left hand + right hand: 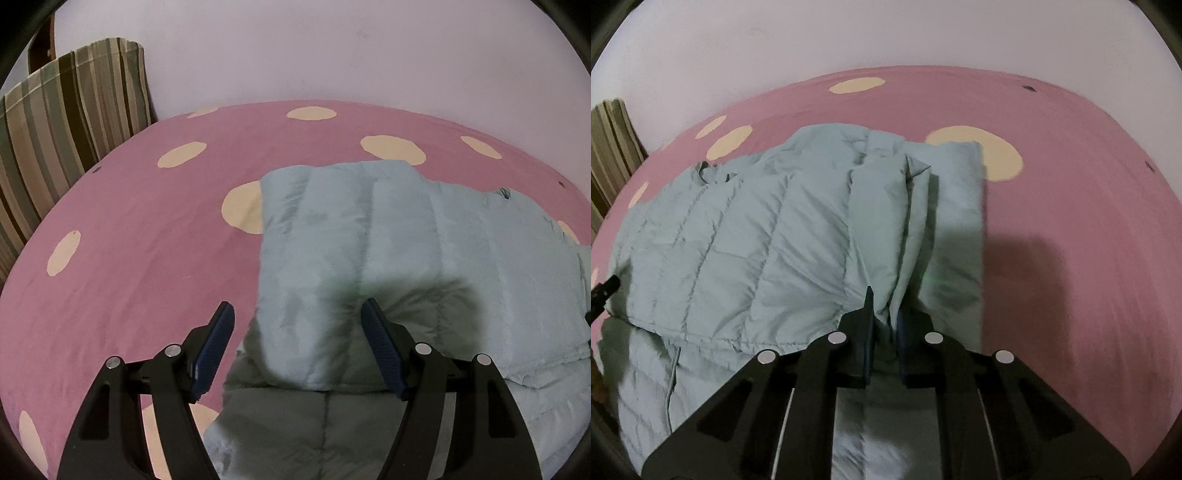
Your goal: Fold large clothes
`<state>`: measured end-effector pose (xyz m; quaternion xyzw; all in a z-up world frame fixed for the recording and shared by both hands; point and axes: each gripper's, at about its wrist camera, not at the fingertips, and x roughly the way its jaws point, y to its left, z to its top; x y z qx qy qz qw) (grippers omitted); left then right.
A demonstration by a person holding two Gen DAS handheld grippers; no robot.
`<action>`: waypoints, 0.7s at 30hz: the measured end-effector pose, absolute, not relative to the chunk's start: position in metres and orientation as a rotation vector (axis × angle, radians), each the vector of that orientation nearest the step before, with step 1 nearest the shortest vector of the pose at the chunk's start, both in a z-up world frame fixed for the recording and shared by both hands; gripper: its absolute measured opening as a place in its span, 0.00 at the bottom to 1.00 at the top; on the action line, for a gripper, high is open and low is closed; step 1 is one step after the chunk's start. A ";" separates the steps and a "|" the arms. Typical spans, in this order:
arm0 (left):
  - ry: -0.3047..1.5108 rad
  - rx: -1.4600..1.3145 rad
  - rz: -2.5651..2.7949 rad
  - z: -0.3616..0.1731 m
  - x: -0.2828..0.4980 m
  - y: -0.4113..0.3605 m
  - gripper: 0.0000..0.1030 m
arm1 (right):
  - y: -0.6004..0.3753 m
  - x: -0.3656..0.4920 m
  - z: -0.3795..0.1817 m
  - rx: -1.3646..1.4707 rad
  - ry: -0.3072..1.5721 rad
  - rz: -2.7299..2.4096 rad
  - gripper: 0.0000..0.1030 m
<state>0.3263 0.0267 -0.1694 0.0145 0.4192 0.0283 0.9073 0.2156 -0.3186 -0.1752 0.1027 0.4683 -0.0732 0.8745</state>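
pink bedsheet (140, 229) with cream dots, striped curtain (66, 122), pale wall (332, 48)

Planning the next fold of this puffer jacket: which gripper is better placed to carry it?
Right. The right gripper is already shut on a fold of the light blue puffer jacket; the left gripper hangs open above it, gripping nothing.

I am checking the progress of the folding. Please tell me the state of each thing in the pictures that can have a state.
Left gripper: open, holds nothing, hangs over the jacket.
Right gripper: shut on a fold of the jacket.
Padded jacket: light blue, partly folded, lies on the bedsheet.
Bedsheet: pink with cream dots, spread flat under the jacket.
Striped curtain: hangs at the left, beside the wall.
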 end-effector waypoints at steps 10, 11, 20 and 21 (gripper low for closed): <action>0.824 0.016 0.070 -0.146 0.322 0.037 0.68 | -0.342 0.186 -0.131 0.240 0.896 -0.224 0.44; 0.825 0.015 0.069 -0.145 0.325 0.036 0.68 | -0.336 0.191 -0.126 0.247 0.885 -0.201 0.44; 0.932 0.049 0.092 -0.188 0.367 0.020 0.69 | -0.288 0.256 -0.179 0.161 1.013 -0.094 0.44; 0.952 0.052 0.083 -0.197 0.370 0.020 0.69 | -0.290 0.259 -0.196 0.181 1.040 -0.078 0.44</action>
